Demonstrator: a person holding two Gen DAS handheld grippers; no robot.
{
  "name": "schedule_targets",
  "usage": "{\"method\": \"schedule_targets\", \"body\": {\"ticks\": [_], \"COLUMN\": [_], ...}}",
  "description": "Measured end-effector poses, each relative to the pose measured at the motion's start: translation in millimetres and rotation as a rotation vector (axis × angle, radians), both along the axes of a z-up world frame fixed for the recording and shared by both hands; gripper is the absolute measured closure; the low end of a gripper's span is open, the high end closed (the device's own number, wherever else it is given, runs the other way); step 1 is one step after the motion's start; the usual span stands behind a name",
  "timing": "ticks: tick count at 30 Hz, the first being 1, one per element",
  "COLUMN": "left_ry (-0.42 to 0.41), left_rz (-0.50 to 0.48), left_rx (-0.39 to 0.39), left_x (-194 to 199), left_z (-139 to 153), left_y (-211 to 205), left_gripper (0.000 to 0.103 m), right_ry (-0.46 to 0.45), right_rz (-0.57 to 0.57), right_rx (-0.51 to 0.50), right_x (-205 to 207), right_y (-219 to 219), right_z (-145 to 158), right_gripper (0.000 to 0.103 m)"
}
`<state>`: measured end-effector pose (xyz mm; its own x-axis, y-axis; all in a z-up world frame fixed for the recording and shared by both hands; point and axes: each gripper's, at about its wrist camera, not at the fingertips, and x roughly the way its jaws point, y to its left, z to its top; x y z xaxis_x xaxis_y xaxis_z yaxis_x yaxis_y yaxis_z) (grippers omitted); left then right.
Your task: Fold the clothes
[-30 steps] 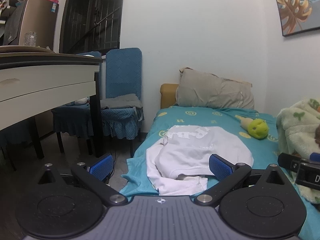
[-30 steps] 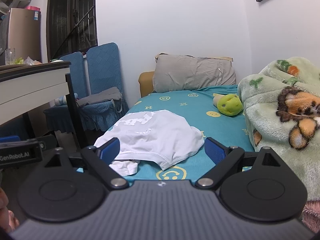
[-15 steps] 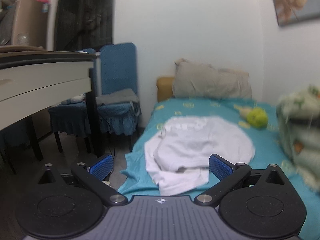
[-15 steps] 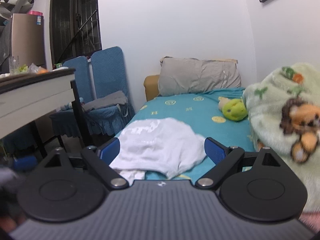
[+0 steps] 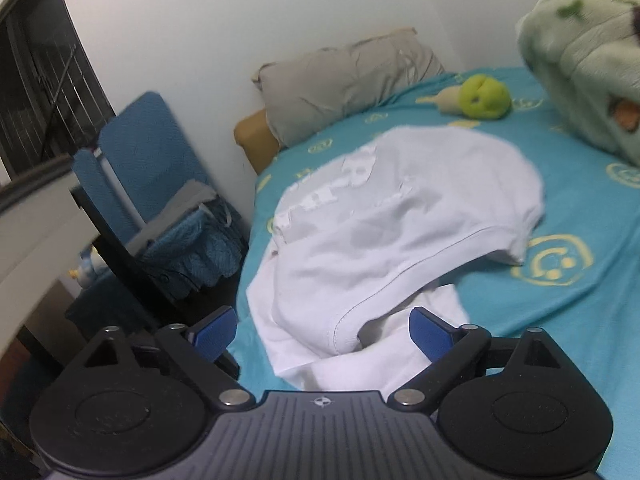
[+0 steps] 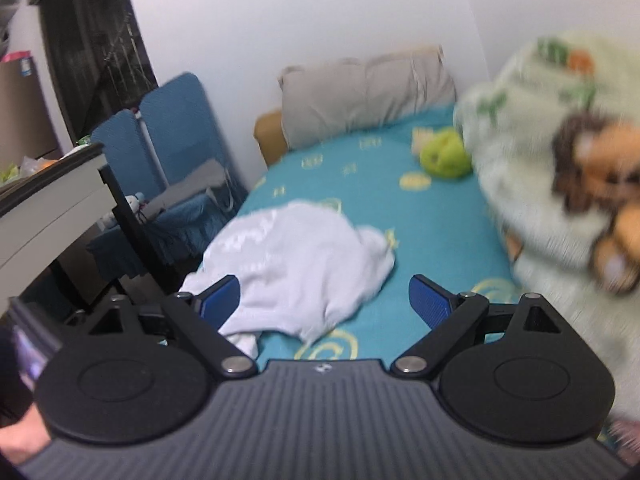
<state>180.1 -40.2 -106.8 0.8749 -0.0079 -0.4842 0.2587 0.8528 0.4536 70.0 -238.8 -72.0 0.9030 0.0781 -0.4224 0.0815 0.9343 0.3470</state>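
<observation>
Left gripper (image 5: 320, 330) spread wide, holding nothing, hovering at the near edge of the white garment (image 5: 400, 216) — a rumpled heap on the teal bed sheet (image 5: 560, 320), toward the bed's left side, not folded flat. Looks like thin cotton: light, limp, will sag and drag on the sheet. Best hold is the stitched hem (image 5: 400, 276) running across the near side, just past the fingers. Right gripper (image 6: 324, 298) also spread and empty, further back from the garment.
</observation>
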Motion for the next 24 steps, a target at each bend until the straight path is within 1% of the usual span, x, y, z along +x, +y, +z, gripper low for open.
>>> {"method": "schedule_targets", "body": {"ticks": [2,3,4,5,6,7,8,9,10,11,13,17,21,24], "left_ry": [0.02,0.029,0.039,0.047,0.052,0.046,0.039,0.03,0.02,0.011,-0.018,-0.067,-0.108,-0.133], "left_rz": [0.016,0.033,0.041,0.035,0.022,0.013,0.004,0.001,-0.001,-0.003,-0.012,-0.051,-0.106,-0.155], "left_rx": [-0.004,-0.005,-0.011,-0.022,-0.036,-0.051,-0.066,-0.101,-0.141,-0.181,-0.258,-0.352,-0.442,-0.489], "left_x": [17,23,27,30,31,32,32,31,30,29,24,3,-32,-61], "left_z": [-13,-19,-23,-25,-24,-22,-19,-13,-6,1,14,41,70,89], "left_y": [4,6,9,11,13,14,15,17,19,21,25,28,29,31], "left_gripper": [0.02,0.027,0.038,0.044,0.053,0.063,0.069,0.081,0.086,0.087,0.092,0.095,0.095,0.096], "right_ry": [0.015,0.023,0.033,0.042,0.052,0.061,0.071,0.08,0.09,0.099,0.108,0.074,0.022,-0.004], "right_rz": [0.012,0.019,0.025,0.032,0.038,0.044,0.051,0.057,0.064,0.07,0.075,0.092,0.116,0.133], "right_rx": [-0.011,-0.017,-0.022,-0.028,-0.033,-0.039,-0.044,-0.049,-0.055,-0.06,-0.068,-0.086,-0.119,-0.128], "right_x": [12,17,21,25,30,34,38,42,46,50,50,45,37,31], "right_y": [5,8,9,10,12,13,14,16,17,18,19,25,33,40], "right_z": [-9,-13,-17,-21,-25,-29,-33,-36,-40,-44,-47,-43,-35,-30], "right_gripper": [0.01,0.01,0.01,0.01,0.01,0.01,0.01,0.01,0.01,0.01,0.01,0.01,0.01,0.01]}}
